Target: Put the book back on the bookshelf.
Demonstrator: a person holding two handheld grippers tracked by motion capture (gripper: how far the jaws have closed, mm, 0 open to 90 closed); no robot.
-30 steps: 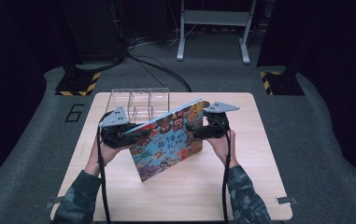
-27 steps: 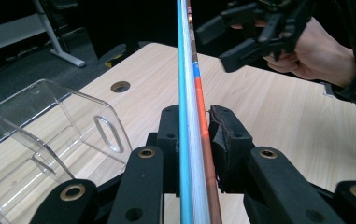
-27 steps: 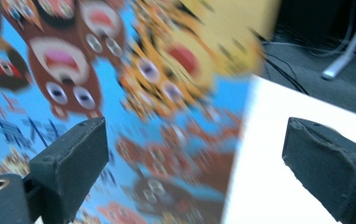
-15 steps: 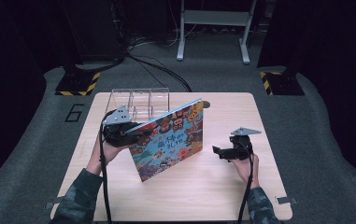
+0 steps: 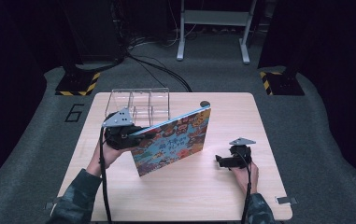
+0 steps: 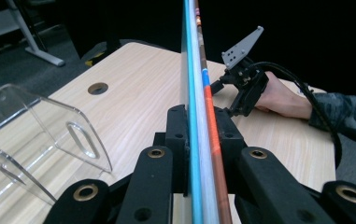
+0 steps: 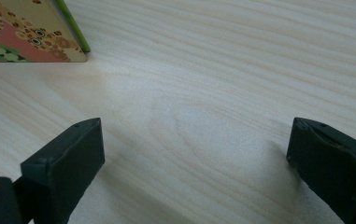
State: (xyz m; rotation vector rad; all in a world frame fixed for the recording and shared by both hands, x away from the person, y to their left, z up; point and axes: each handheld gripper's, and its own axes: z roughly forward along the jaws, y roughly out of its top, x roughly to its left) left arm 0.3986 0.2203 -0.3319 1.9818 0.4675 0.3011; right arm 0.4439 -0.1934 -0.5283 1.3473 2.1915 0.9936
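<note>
A thin picture book (image 5: 173, 142) with a colourful cover stands tilted, its lower corner on the wooden table (image 5: 222, 196). My left gripper (image 5: 136, 136) is shut on its left edge; in the left gripper view the pads (image 6: 178, 135) press on both sides of the book's blue edge (image 6: 194, 70). To the right of the book, my right gripper (image 5: 220, 161) sits low over the table. Its jaws have just been opening and stand wide apart (image 7: 194, 140) over bare wood, with nothing between them. A corner of the book (image 7: 21, 32) lies ahead of it, to its left.
A clear acrylic holder (image 5: 140, 103) with compartments stands at the table's back left, just behind the book, and appears as a curved clear wall (image 6: 35, 126) beside my left gripper. A round cable hole (image 5: 205, 103) sits near the back edge. Dark carpet surrounds the table.
My right gripper has let go of the book's right edge and dropped down and to the right, close to the tabletop. The left gripper keeps the book tilted in the same spot.
</note>
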